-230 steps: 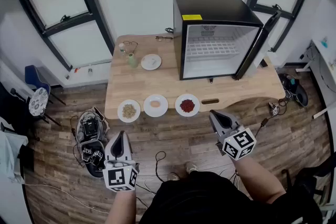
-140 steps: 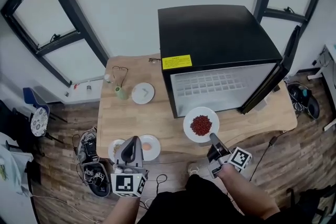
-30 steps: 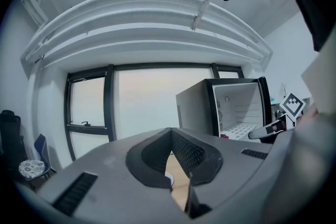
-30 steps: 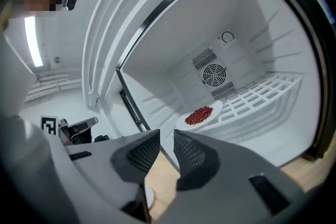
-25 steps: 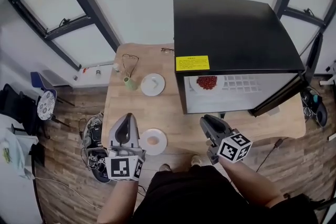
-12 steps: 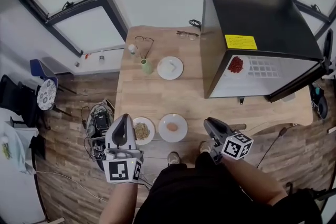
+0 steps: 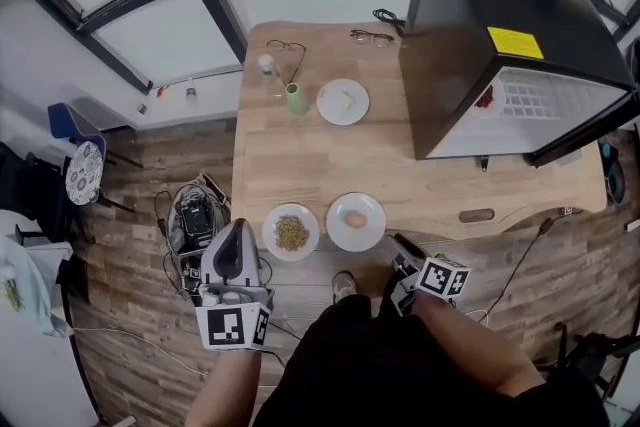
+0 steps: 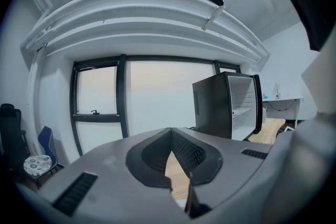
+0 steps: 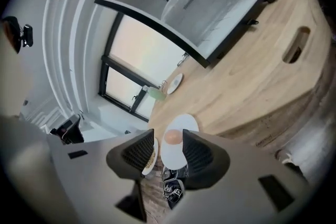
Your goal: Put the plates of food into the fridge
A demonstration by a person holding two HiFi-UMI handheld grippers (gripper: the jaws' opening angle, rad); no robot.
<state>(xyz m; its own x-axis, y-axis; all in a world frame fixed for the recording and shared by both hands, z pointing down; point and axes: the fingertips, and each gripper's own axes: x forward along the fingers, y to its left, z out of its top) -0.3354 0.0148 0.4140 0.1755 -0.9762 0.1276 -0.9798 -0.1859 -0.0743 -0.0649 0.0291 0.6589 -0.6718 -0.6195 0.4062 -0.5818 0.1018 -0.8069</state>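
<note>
Two plates sit at the wooden table's [image 7: 300, 165] front edge. One holds greenish grain food [image 7: 291, 232], the other a pink-orange piece [image 7: 355, 221]. A third plate with a pale piece [image 7: 343, 102] lies further back. The black fridge [image 7: 510, 35] stands open at the right, with the red food plate [image 7: 486, 98] on its shelf. My right gripper [image 7: 400, 245] hovers just off the front edge, right of the pink-piece plate [image 9: 181, 127]. Its jaws [image 9: 168, 139] are opening and hold nothing. My left gripper [image 7: 233, 230] hangs over the floor, shut and empty [image 8: 171, 134].
Two pairs of glasses [image 7: 287, 46] [image 7: 372, 37], a white bottle [image 7: 266, 66] and a green cup [image 7: 295, 98] lie at the table's back. A slot [image 7: 476, 215] is cut near the front right edge. A bag [image 7: 197, 220] and a chair [image 7: 82, 170] stand on the floor at left.
My right gripper has come down beside the pink-piece plate at the table's front edge and its jaws have spread wider. The left gripper has barely moved.
</note>
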